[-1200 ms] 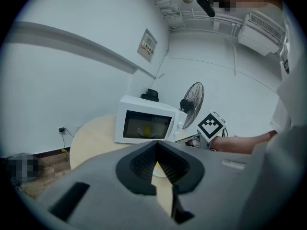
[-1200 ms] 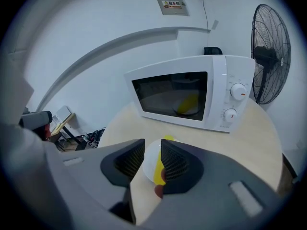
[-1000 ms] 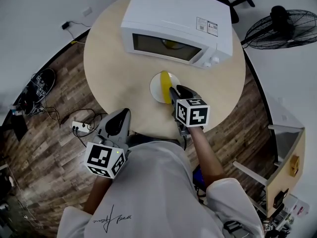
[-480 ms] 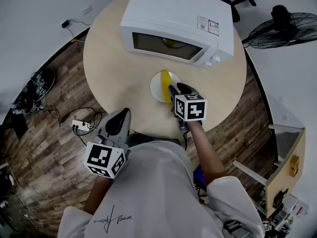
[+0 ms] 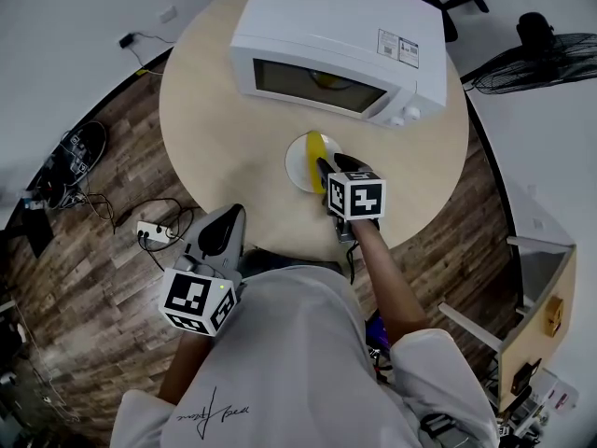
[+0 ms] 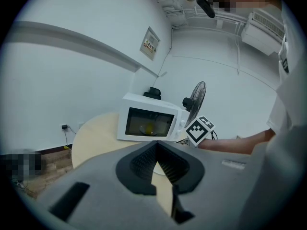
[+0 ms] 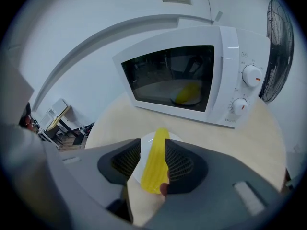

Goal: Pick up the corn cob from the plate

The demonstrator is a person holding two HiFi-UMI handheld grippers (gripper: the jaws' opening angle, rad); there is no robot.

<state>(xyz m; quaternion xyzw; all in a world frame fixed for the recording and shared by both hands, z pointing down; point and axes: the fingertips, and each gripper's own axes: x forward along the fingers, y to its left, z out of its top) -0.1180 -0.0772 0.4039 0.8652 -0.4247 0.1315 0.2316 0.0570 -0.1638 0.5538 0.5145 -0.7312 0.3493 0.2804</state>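
Starting at your left, the left gripper (image 5: 224,217) hangs off the near edge of the round wooden table (image 5: 215,110). Its jaws are closed tip to tip on nothing. Further along, the white plate (image 5: 298,168) sits on the table just in front of the microwave (image 5: 340,49), and the corn cob (image 5: 316,147) lies across that plate. Your right gripper (image 5: 325,168) points down over it. Its jaws have just been opening, and they stand released with the cob between them. The right-hand pad is close against the cob, and the left one shows a gap. Something yellow rests on a dish inside the microwave. A standing fan (image 5: 532,49) is on the floor at far right.
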